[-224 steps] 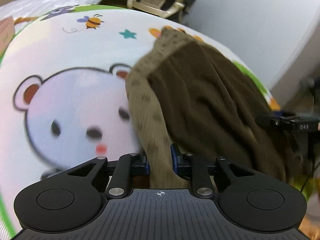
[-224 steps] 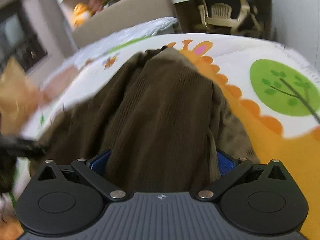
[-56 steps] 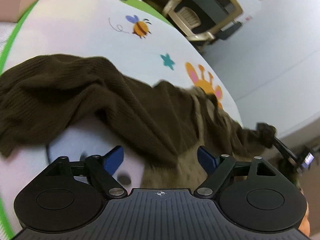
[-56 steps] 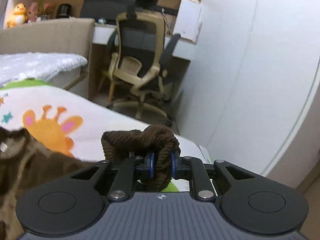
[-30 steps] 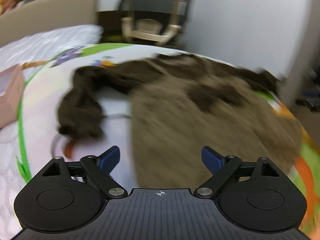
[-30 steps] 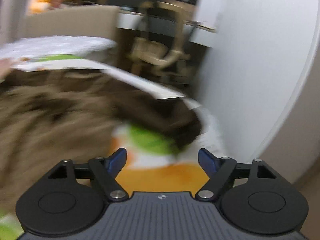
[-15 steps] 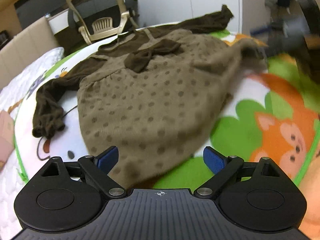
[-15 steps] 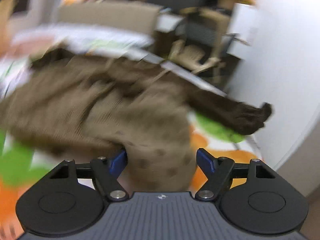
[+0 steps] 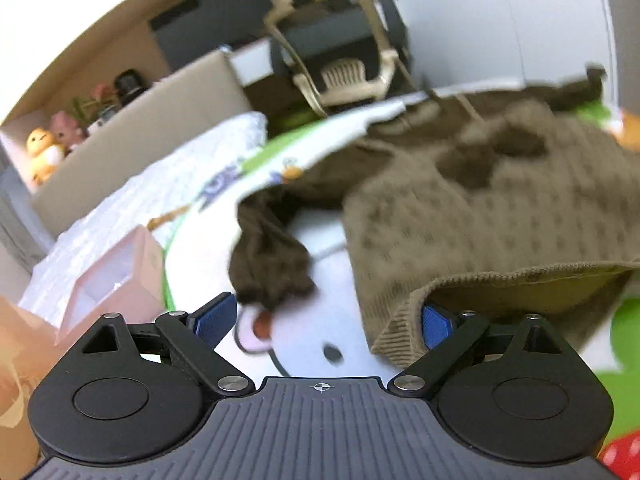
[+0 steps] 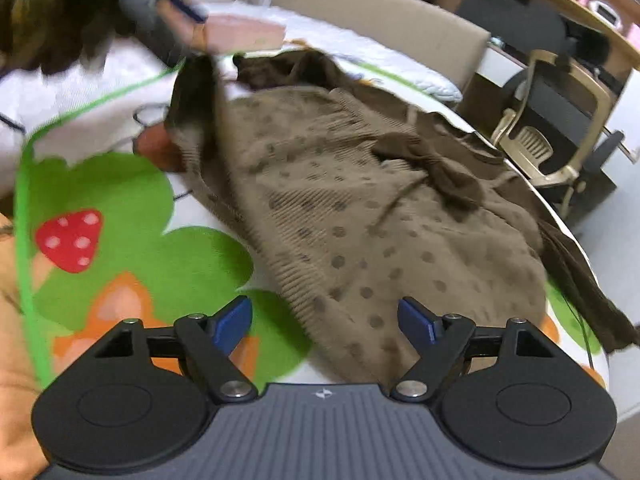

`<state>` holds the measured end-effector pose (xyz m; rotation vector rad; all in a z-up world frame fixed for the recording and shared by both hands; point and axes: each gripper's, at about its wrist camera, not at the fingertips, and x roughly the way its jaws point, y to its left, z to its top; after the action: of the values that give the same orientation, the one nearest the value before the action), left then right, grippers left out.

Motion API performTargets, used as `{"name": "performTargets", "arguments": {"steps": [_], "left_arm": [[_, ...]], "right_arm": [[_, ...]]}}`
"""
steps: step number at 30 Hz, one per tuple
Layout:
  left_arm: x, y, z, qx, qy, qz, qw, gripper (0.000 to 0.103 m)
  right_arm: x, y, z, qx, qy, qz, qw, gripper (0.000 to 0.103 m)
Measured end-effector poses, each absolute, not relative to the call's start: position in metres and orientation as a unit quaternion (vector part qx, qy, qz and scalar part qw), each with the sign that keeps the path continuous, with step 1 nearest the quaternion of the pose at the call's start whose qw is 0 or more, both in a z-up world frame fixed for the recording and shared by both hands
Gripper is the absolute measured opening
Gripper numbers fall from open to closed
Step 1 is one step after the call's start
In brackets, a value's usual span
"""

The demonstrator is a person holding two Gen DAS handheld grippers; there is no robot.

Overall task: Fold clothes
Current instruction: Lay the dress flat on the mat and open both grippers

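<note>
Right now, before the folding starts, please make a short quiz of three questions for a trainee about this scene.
1. True or false: the left gripper is shut on the dress.
2. The bow on the dress is: A) dark brown, B) white, C) red.
3. Fill in: the dress lies on a ____ with a strawberry print.

Key: 1. False; both the left gripper and the right gripper stand open. 2. A. 3. mat.
</note>
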<state>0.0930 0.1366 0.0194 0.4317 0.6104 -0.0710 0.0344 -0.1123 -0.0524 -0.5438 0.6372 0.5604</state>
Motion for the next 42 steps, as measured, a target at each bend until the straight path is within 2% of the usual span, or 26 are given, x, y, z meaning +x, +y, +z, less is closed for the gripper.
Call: {"name": "performTargets", "arguments": {"steps": [1,2,6,10,12,14,16,18,19,20,24,25,27,28,29,31,34,35,37,42], "left_arm": [[0.091,0.137,0.024,0.203,0.296,-0.040,0.932,0.095],[0.086,0.135,0.026,0.194,0.297,-0.058,0.933,0.095],[0.061,0.119,0.019,0.171,0.320,-0.169,0.916,0.096],[0.057,0.095,-0.019,0.240,0.339,-0.146,0.898,0.096],[0.068,0.101,-0.031,0.236,0.345,-0.110,0.902,0.096],[0.074,0.115,-0.027,0.222,0.340,-0.083,0.910,0.096],[0.076,0.128,-0.018,0.217,0.330,-0.060,0.917,0.096],[0.078,0.140,-0.009,0.212,0.319,-0.037,0.923,0.097],[0.079,0.147,-0.005,0.210,0.313,-0.026,0.926,0.097],[0.080,0.153,0.000,0.207,0.308,-0.014,0.929,0.097],[0.072,0.168,0.031,0.201,0.267,0.011,0.942,0.097],[0.069,0.170,0.036,0.199,0.264,0.012,0.944,0.097],[0.067,0.172,0.039,0.198,0.264,0.013,0.944,0.097],[0.067,0.171,0.038,0.198,0.266,0.013,0.943,0.097],[0.067,0.171,0.037,0.198,0.268,0.013,0.943,0.097],[0.071,0.171,0.032,0.191,0.278,0.011,0.941,0.097],[0.076,0.175,0.031,0.173,0.285,0.012,0.943,0.097],[0.078,0.177,0.033,0.165,0.284,0.014,0.944,0.097],[0.081,0.183,0.040,0.144,0.285,0.017,0.947,0.097],[0.082,0.188,0.050,0.132,0.278,0.022,0.951,0.097]], "right_arm": [[0.041,-0.110,-0.051,-0.260,0.304,0.260,0.879,0.028],[0.049,-0.112,-0.044,-0.248,0.297,0.248,0.888,0.016],[0.073,-0.126,-0.016,-0.202,0.265,0.205,0.920,0.016],[0.067,-0.134,-0.020,-0.245,0.255,0.182,0.917,0.017],[0.056,-0.140,-0.038,-0.284,0.263,0.164,0.908,0.027],[0.046,-0.154,-0.059,-0.323,0.262,0.136,0.899,0.049],[0.038,-0.172,-0.070,-0.335,0.258,0.117,0.899,0.054],[0.034,-0.187,-0.064,-0.323,0.246,0.090,0.909,0.054],[0.035,-0.191,-0.057,-0.318,0.232,0.066,0.917,0.044],[0.034,-0.195,-0.044,-0.310,0.211,0.045,0.926,0.027],[0.025,-0.208,0.013,-0.260,0.138,0.006,0.956,0.026],[0.019,-0.208,0.019,-0.253,0.138,0.025,0.957,0.027],[0.008,-0.203,0.019,-0.242,0.154,0.077,0.955,0.038],[0.003,-0.198,0.012,-0.238,0.171,0.111,0.950,0.051],[0.000,-0.190,0.002,-0.238,0.190,0.141,0.942,0.058],[-0.001,-0.167,-0.022,-0.258,0.217,0.179,0.924,0.059],[-0.002,-0.129,-0.058,-0.292,0.253,0.229,0.893,0.068],[0.001,-0.119,-0.066,-0.300,0.253,0.229,0.891,0.068],[0.010,-0.103,-0.074,-0.322,0.236,0.211,0.892,0.070],[0.027,-0.131,-0.064,-0.371,0.157,0.062,0.913,0.064]]}}
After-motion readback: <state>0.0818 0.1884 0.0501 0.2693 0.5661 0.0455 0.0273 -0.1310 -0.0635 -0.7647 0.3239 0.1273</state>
